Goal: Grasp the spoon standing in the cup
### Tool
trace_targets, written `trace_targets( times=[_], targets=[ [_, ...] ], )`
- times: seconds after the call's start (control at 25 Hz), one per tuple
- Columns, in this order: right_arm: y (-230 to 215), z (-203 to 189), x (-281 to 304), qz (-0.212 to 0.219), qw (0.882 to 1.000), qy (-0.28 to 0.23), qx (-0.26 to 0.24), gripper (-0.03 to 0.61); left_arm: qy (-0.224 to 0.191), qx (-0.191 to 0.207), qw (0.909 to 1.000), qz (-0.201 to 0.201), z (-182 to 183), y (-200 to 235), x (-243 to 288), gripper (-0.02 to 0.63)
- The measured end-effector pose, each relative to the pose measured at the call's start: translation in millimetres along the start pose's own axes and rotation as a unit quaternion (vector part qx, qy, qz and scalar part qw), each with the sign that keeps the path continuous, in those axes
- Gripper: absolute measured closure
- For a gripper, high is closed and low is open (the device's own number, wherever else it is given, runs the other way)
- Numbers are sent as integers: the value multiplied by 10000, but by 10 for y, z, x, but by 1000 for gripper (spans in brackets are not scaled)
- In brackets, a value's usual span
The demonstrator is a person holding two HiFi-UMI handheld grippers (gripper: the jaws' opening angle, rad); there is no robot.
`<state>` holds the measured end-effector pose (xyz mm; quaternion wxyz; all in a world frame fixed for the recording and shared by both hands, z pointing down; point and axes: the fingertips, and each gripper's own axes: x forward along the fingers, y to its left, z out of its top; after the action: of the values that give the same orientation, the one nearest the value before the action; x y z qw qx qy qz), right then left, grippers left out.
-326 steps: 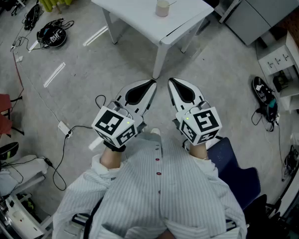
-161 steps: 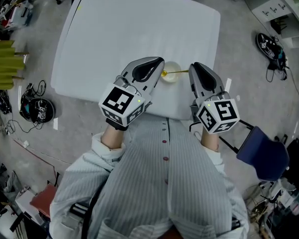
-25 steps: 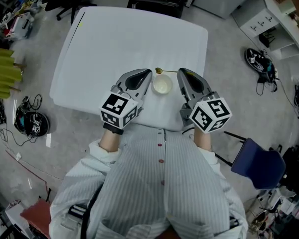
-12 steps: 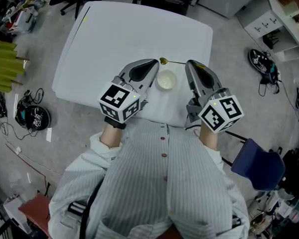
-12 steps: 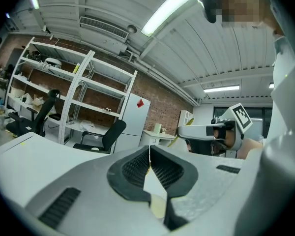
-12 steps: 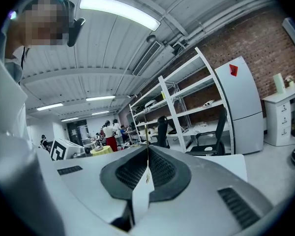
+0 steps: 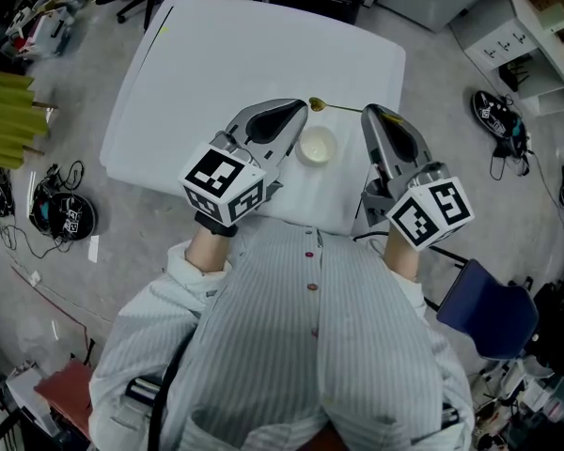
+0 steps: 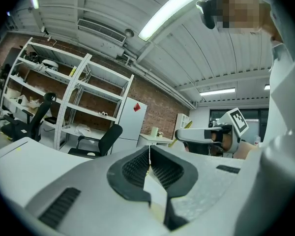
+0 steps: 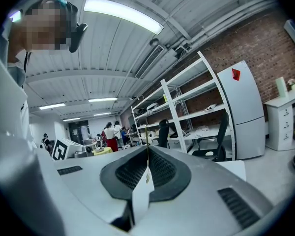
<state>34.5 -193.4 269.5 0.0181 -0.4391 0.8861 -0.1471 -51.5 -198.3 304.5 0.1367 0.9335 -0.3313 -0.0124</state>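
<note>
Spoon (image 7: 333,107) pinched by handle end in R gripper (image 7: 369,112), jaws shut on it. Bowl juts level toward L gripper (image 7: 301,107) tip, prob. to clear cup (image 7: 317,146) sitting btwn both tools. L shut, empty, idle alongside.

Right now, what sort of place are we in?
Probably a lab or workshop: white metal shelving against a brick wall, rolling office chairs, and loose cables on a bare concrete floor beside the white table.

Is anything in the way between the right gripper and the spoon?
Nothing visible. The spoon already sticks out sideways from the right gripper, whose jaws are shut on its handle, clear of the cup on the table.
</note>
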Motion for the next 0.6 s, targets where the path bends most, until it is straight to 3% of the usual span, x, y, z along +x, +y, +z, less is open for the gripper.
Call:
trace_targets(
  times=[0.6],
  targets=[
    [-48, -31, -78, -58, 10000, -18, 33, 565, 65, 281, 9991, -296, 37, -130, -31, 600]
  ],
)
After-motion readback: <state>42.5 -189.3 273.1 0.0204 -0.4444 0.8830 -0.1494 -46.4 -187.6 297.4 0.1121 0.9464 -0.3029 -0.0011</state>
